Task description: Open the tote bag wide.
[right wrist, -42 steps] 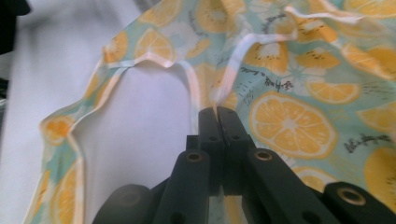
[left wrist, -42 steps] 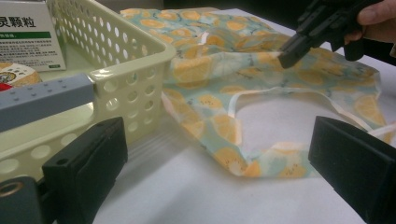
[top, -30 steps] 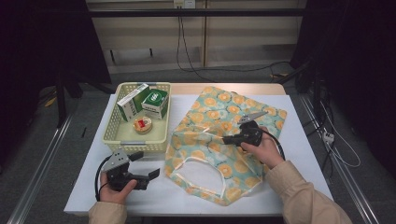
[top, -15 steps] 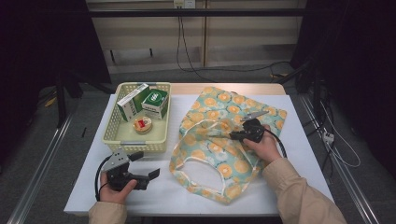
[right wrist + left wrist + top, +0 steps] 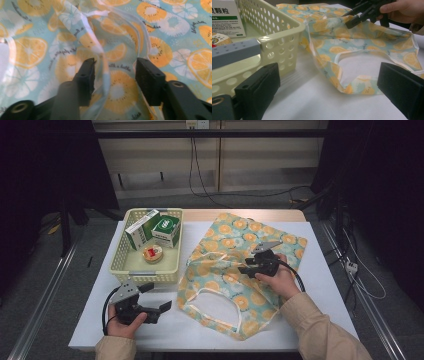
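Right tool [image 5: 248, 265] is hovering over the bag [image 5: 235, 270], jaws apart, gripping nothing. Left tool [image 5: 156, 297] is sitting wide open and empty by the basket [image 5: 120, 265].

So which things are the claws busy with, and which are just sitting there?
Busy with:
orange-slice patterned fabric bag
right claw, open over the bag's fold
left claw, open, near the bag

Just sitting:
pale yellow plastic basket
two green-and-white boxes
small round tin
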The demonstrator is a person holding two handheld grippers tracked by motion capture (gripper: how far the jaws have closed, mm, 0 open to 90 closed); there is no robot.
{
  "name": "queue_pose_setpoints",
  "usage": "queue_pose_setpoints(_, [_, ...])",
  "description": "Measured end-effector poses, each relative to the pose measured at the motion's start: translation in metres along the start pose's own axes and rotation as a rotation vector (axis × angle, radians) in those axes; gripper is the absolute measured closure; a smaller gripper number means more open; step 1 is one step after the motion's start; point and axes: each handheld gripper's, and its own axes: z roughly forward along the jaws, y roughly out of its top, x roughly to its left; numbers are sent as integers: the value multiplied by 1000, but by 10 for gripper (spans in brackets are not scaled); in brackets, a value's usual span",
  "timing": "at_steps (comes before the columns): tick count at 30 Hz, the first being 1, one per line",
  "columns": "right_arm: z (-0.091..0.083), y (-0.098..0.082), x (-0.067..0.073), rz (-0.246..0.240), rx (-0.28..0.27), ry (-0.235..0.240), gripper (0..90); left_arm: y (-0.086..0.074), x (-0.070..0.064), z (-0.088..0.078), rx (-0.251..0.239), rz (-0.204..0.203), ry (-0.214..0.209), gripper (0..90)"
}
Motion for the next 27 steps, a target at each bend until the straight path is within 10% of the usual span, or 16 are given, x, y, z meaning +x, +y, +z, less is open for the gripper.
queue_pose_setpoints(15, [16,-10,23,-80,62,61,464,0,0,0,6,1,-1,43])
queue_pose_setpoints(22, [14,-10,16,-92,59,46,806,0,0,0,6,5,-1,43])
queue_pose_setpoints(27, [14,-11,12,-71,58,34,893,0,0,0,4,5,-2,43])
